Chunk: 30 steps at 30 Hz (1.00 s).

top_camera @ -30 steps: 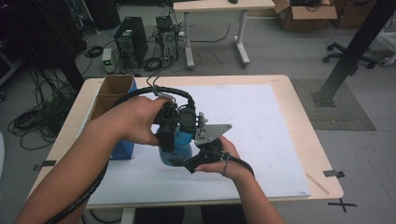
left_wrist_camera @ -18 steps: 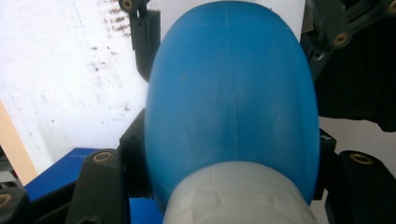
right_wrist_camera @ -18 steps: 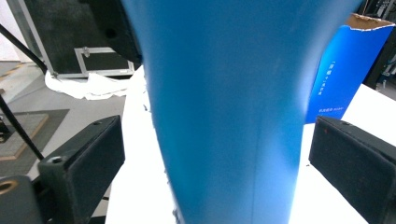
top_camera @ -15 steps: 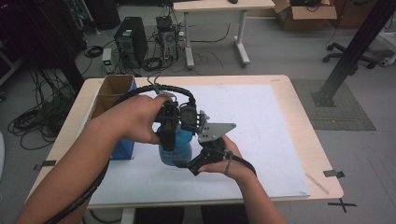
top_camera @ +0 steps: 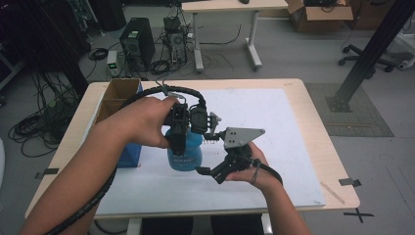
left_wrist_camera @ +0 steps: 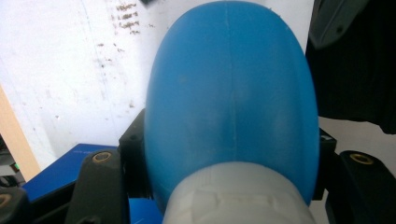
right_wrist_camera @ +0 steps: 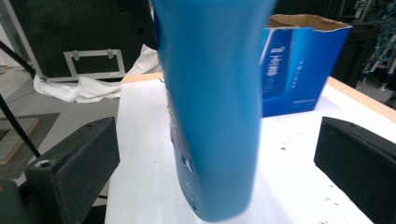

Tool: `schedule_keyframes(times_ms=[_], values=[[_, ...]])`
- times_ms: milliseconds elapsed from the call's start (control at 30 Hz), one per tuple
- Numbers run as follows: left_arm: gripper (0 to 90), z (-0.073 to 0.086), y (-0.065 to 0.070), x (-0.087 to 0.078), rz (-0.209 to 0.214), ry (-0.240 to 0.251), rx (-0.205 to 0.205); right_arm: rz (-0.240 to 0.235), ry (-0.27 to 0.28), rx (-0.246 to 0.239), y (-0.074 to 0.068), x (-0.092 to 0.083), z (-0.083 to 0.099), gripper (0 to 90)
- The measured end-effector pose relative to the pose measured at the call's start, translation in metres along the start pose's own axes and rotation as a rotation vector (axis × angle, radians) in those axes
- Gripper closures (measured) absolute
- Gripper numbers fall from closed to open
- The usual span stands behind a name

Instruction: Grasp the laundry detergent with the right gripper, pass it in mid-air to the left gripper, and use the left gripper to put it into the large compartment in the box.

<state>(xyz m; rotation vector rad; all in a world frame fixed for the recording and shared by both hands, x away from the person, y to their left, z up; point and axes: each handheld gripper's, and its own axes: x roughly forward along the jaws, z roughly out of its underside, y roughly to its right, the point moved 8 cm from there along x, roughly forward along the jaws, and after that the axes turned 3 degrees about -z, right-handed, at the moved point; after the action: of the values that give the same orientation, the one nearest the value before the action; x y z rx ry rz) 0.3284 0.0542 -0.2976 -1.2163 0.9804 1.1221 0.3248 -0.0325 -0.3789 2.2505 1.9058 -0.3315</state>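
A blue plastic bottle [top_camera: 185, 152] with a whitish cap [left_wrist_camera: 238, 198] hangs over the white sheet, gripped at its neck from above. My left gripper [top_camera: 182, 138] is shut on that neck, and the bottle's body [left_wrist_camera: 229, 102] bulges out beyond the jaws. My right gripper [top_camera: 210, 173] sits low to the right of the bottle, pointing at it. Its jaws have just been opening and now stand wide. In the right gripper view the bottle [right_wrist_camera: 210, 107] stands between the two pads [right_wrist_camera: 70, 172], touching neither.
An open blue carton [top_camera: 128, 155] with cardboard flaps stands at the table's left side, and it also rises behind the bottle as the carton [right_wrist_camera: 299, 70]. A white sheet [top_camera: 274, 112] covers most of the wooden table [top_camera: 320, 147]. Cables, computers and another table lie on the floor beyond.
The right gripper's jaws have spread apart off the bottle's body, and that hand has drawn back a little to the right. The left gripper keeps its hold in the same place.
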Motion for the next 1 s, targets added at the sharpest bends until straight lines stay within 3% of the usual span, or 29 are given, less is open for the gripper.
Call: schedule_keyframes(times_ms=[100, 333, 667, 1000], values=[[38.6, 0.002, -0.003, -0.002, -0.008, 0.0, -0.006, 0.023, 0.013, 0.007, 0.004, -0.013, -0.002, 0.1], [38.5, 0.015, -0.016, -0.019, 0.016, 0.016, -0.105, 0.073, 0.024, -0.003, 0.01, -0.043, -0.008, 0.1], [38.5, 0.032, -0.041, -0.044, -0.005, 0.008, -0.349, 0.131, -0.01, -0.016, 0.02, -0.08, -0.016, 0.1], [38.6, 0.045, -0.055, -0.066, 0.008, 0.01, -0.556, 0.156, -0.065, -0.03, 0.026, -0.102, -0.025, 0.1]])
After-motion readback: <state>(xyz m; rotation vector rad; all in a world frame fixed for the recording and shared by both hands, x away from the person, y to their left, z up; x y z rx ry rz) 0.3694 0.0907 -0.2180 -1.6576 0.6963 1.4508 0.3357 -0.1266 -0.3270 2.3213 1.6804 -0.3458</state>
